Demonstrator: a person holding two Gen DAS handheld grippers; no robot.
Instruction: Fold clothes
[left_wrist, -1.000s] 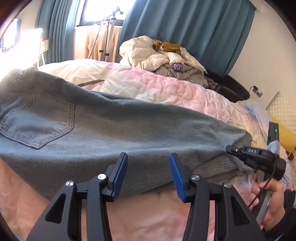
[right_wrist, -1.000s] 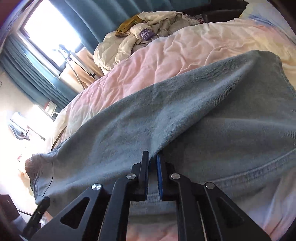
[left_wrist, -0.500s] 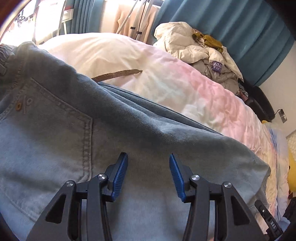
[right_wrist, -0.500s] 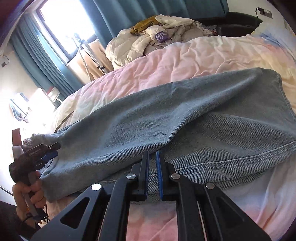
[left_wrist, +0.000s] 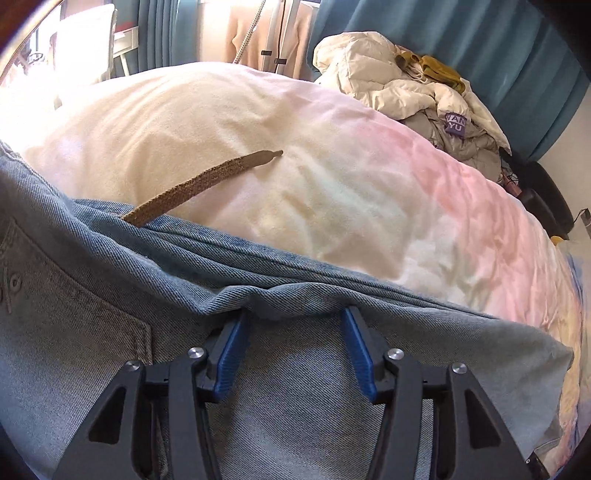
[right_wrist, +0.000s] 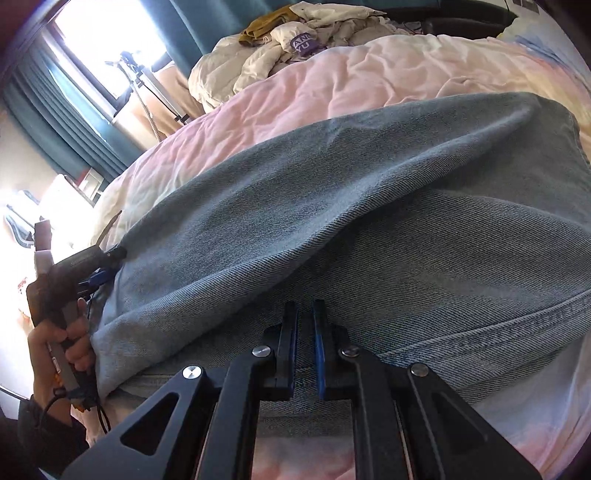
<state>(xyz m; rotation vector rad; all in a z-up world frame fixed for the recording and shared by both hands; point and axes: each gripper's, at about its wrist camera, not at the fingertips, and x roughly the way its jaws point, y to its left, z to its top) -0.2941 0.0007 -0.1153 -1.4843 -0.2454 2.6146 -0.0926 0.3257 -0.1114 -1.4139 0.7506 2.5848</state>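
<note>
A pair of faded blue denim jeans (right_wrist: 369, 221) lies lengthwise across a bed covered by a pink-and-cream quilted duvet (left_wrist: 332, 166). In the right wrist view the jeans are doubled, one leg resting on the other, running from the hem at 2 o'clock to the waist end at 9 o'clock. The right gripper (right_wrist: 304, 332), a black two-finger unit with blue pads, is nearly closed, its jaws set narrow with a fold of denim near the stitched hem band pinched between the pads. In the same view the left gripper (right_wrist: 99, 277) appears at 9 o'clock at the waist end of the jeans, carried by a person's hand (right_wrist: 66, 343) wrapped around its handle. In the left wrist view the left gripper (left_wrist: 293, 325) points down onto the seat area of the jeans, beside a back pocket (left_wrist: 74, 314) at 9 o'clock. Its jaws stand moderately wide and are opening; both blue fingertips (left_wrist: 236, 332) touch the fabric, and a low ridge of denim bunches up just ahead of and between them, but the pads do not press on it from either side. A brown woven belt strap (left_wrist: 207, 181) emerges from the waistband edge and extends across the duvet toward 12 o'clock. A heap of cream and grey padded garments (left_wrist: 406, 88) sits at the far end of the bed at 1 o'clock, in front of teal curtains (left_wrist: 498, 48). Bright daylight enters from a window at 11 o'clock.
</note>
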